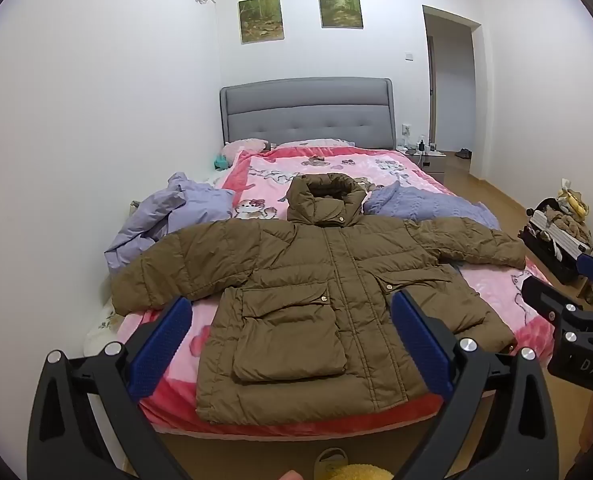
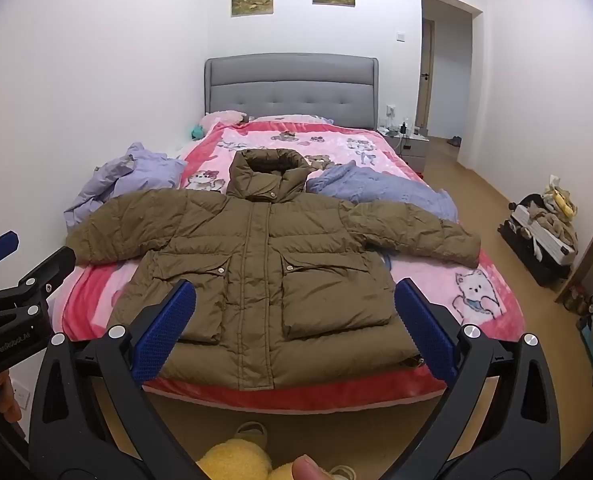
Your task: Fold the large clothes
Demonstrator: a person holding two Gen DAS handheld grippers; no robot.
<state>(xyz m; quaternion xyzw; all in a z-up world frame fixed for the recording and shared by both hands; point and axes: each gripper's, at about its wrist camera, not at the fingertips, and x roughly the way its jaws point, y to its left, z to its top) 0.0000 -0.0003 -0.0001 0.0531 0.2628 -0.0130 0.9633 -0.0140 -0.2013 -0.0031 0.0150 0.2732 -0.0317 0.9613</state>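
An olive-brown hooded puffer jacket [image 1: 316, 280] [image 2: 272, 256] lies face up on the foot of the bed, sleeves spread to both sides, hood toward the headboard, hem at the bed's near edge. My left gripper [image 1: 292, 320] hangs open in the air short of the hem, nothing between its blue pads [image 1: 160, 344]. My right gripper [image 2: 294, 312] is likewise open and empty, above the floor before the hem. Each gripper shows at the other view's edge: the right gripper [image 1: 568, 304] and the left gripper [image 2: 20, 280].
The bed's pink cartoon blanket [image 2: 480, 292] carries two lilac garments [image 1: 168, 216] [image 2: 380, 188] behind the jacket. A wall runs close along the bed's left. An open suitcase [image 2: 540, 228] and bags sit on the wooden floor at right. Slippers [image 2: 252, 432] lie at the bed's foot.
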